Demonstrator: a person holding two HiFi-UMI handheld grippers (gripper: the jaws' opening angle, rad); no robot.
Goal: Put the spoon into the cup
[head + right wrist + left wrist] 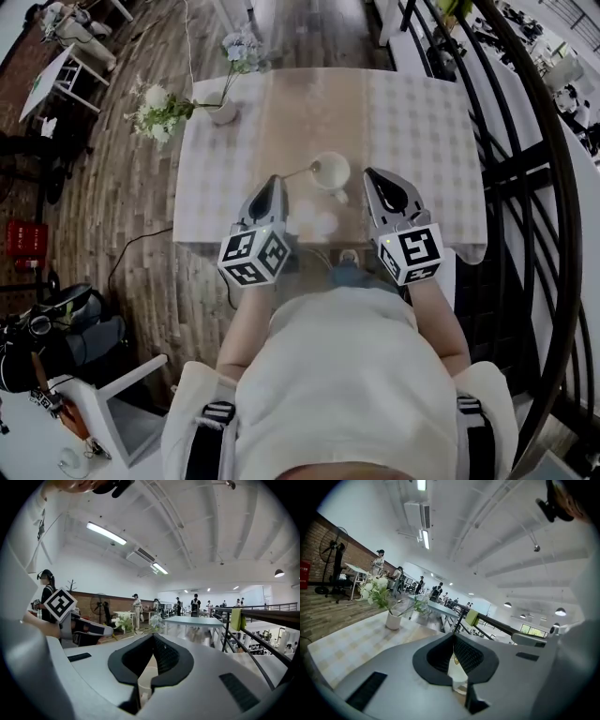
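Judging by the head view, mid-delivery: left hand-held gripper point(276, 180) pinched shut on the spoon point(298, 172), bowl end just at the rim of the cup point(331, 172) on the table point(412, 122), right hand-held gripper point(371, 176) closed and empty beside it; next, probably lifting the bowl over the rim, then letting go.

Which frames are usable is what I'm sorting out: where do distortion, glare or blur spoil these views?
Head view: wide-angle bend bows the black metal railing, and blurry light patches sit on the pale checked tabletop near the white ceramic cup. Left gripper view: fisheye, dark corners, glaring ceiling strip lamp. Right gripper view: same fisheye and dark rim.
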